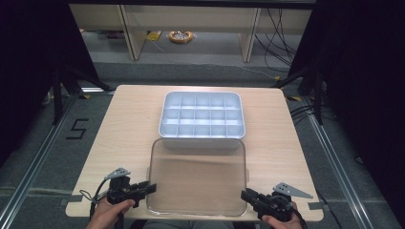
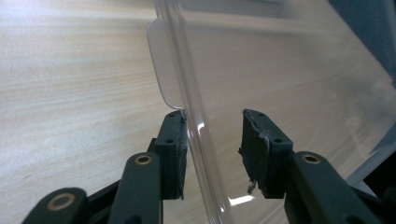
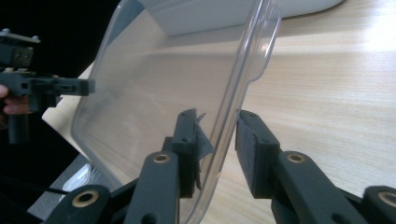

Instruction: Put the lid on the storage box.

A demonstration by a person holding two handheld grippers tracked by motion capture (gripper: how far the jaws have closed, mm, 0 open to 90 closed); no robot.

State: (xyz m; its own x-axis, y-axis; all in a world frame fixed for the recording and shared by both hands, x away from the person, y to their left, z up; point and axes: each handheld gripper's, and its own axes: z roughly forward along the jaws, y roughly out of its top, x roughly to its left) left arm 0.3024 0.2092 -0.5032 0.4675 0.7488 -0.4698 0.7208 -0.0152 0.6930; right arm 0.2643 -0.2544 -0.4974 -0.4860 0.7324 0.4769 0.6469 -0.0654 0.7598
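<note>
High view, lid: I see the clear lid [image 1: 198, 177] at the near edge of the table [image 1: 119, 129], its far edge just in front of the white divided tray [image 1: 201, 116].
High view, tongs: my left gripper [image 1: 152, 187] is at the lid's left rim, my right gripper [image 1: 244, 194] at its right rim.
Left gripper view, state: the lid's rim [image 2: 196, 140] runs up between the jaws. One pad [image 2: 180, 154] touches it; the other stands off on the far side. I read this as not clamped.
Right gripper view, state: the lid [image 3: 159, 93] stands tilted between the jaws. Both pads [image 3: 247, 144] sit against the rim, so it is gripped.
Right gripper view, background: the left gripper [image 3: 88, 86] is at the lid's opposite edge.
</note>
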